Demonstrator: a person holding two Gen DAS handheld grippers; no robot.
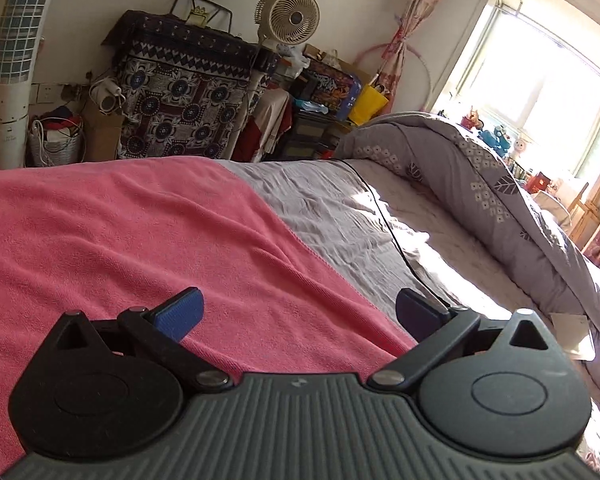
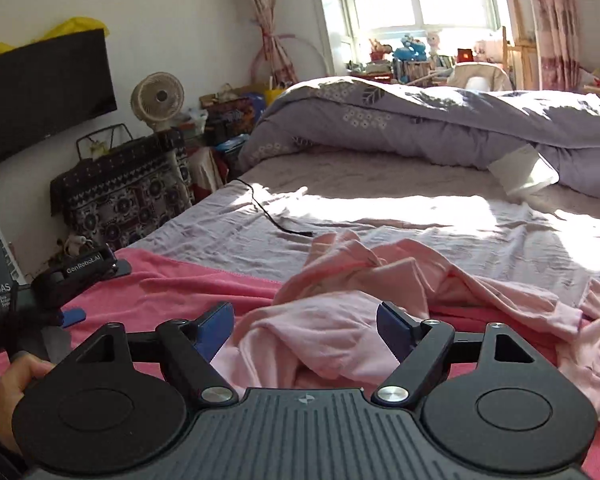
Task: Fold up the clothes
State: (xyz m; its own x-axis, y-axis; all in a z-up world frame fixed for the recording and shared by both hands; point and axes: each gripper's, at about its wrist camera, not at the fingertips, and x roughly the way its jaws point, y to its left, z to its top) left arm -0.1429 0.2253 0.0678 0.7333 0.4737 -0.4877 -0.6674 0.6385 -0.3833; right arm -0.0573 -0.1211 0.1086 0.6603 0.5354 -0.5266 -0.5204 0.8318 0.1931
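A crumpled pale pink garment [image 2: 340,320] lies on a coral pink towel [image 2: 188,284] spread over the bed. In the right wrist view my right gripper [image 2: 305,330] hovers just over the garment's near folds. Its jaws are open, and its blue pads [image 2: 218,326] stand clear of the cloth on both sides. The left wrist view shows my left gripper [image 1: 298,314] open above the bare towel [image 1: 100,240], nothing between its fingers. That left gripper [image 2: 74,316] also shows at the left edge of the right wrist view, held by a hand [image 2: 16,376].
A wrinkled grey sheet [image 2: 380,220] covers the bed beyond the towel, with a black cable [image 2: 276,220] lying on it. A bunched grey patterned duvet [image 2: 440,120] and a white card [image 2: 520,176] sit at the far end. Cluttered furniture and a fan [image 1: 288,16] line the wall.
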